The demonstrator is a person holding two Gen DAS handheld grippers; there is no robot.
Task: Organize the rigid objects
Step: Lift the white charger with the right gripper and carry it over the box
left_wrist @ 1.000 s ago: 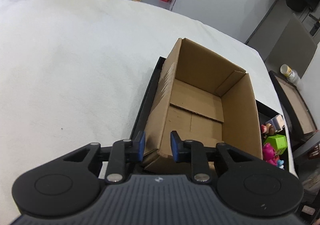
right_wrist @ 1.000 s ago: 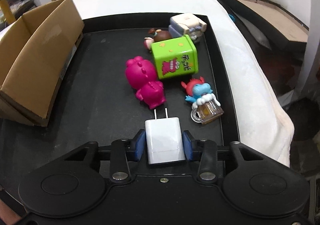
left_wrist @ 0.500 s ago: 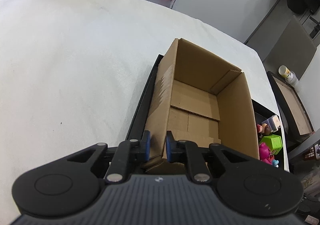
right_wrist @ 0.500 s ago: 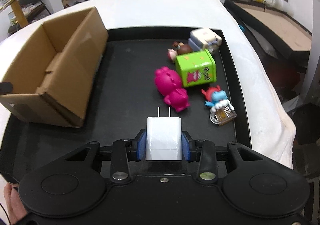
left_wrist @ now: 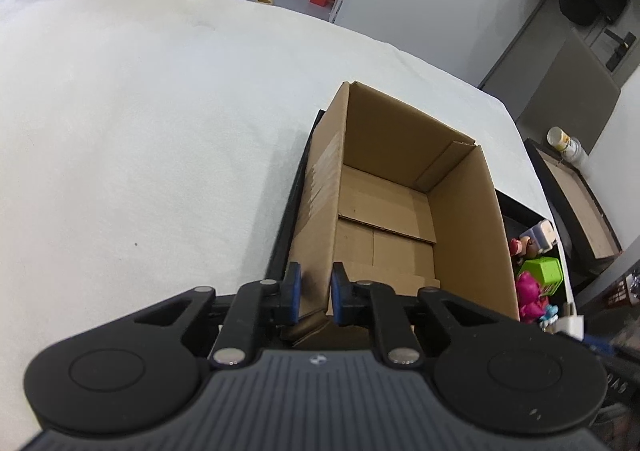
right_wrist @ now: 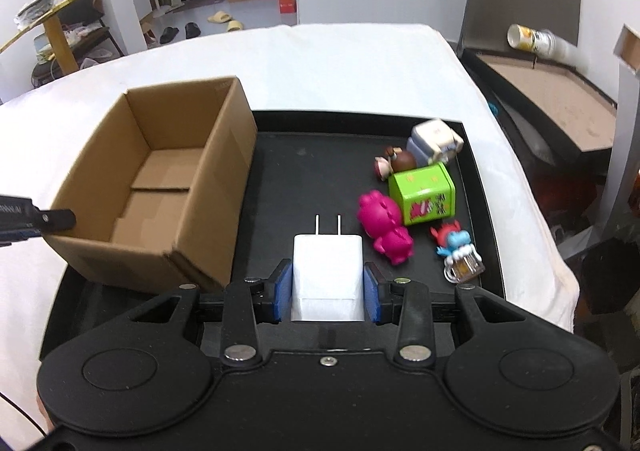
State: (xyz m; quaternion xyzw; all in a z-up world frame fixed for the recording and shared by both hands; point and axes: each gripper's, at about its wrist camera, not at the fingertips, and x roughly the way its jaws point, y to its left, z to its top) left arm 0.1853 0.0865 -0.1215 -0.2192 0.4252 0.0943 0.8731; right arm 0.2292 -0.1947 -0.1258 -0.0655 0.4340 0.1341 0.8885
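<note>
An open, empty cardboard box (right_wrist: 160, 179) stands on the left of a black tray (right_wrist: 312, 171). My left gripper (left_wrist: 314, 293) is shut on the near corner of the cardboard box (left_wrist: 400, 211). My right gripper (right_wrist: 327, 289) is shut on a white wall charger (right_wrist: 327, 271), prongs forward, held above the tray's near middle. On the tray's right lie a pink figure (right_wrist: 386, 225), a green tin (right_wrist: 422, 193), a blue and red figure with a mug charm (right_wrist: 456, 251), a small brown-haired figure (right_wrist: 394, 163) and a pale blue and cream block (right_wrist: 436, 139).
The tray rests on a white cloth-covered surface (left_wrist: 140, 131). To the right, beyond the cloth's edge, sits a low black-rimmed tray with a brown bottom (right_wrist: 552, 95) and a tipped cup (right_wrist: 532, 39). The left gripper's tip (right_wrist: 36, 219) shows at the box's near-left corner.
My left gripper closed on the box corner. My right gripper lifted the charger up and back from the tray, so more of the box and tray show.
</note>
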